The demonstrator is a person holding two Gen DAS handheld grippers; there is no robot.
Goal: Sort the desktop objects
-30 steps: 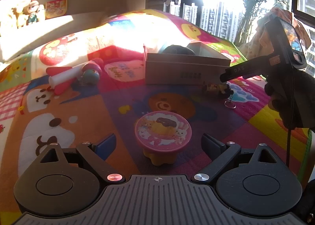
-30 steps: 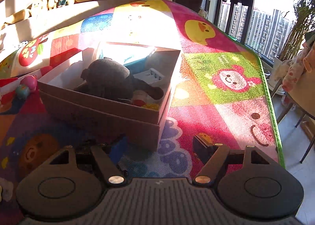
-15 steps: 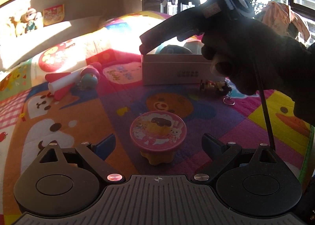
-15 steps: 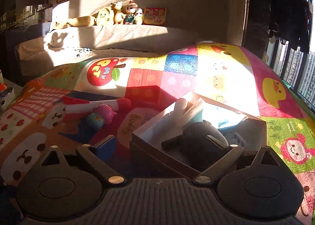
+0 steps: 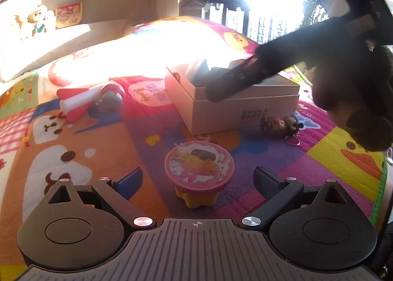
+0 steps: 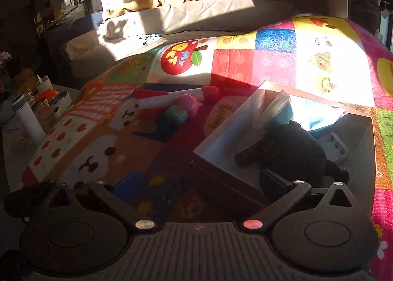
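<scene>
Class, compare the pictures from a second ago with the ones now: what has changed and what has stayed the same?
The right gripper swung from beside the cardboard box to over its open top; its jaws have just been opening, with nothing between them. The left gripper, the pink-lidded toy cup and the keychain figure stayed put.

Coloured letters "PMT" stand on the play mat's [image 6: 245,64] red apple [image 6: 181,59].

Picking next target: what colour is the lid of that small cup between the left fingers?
Pink, with a cartoon print; the cup body is yellow. Best in the left wrist view.
</scene>
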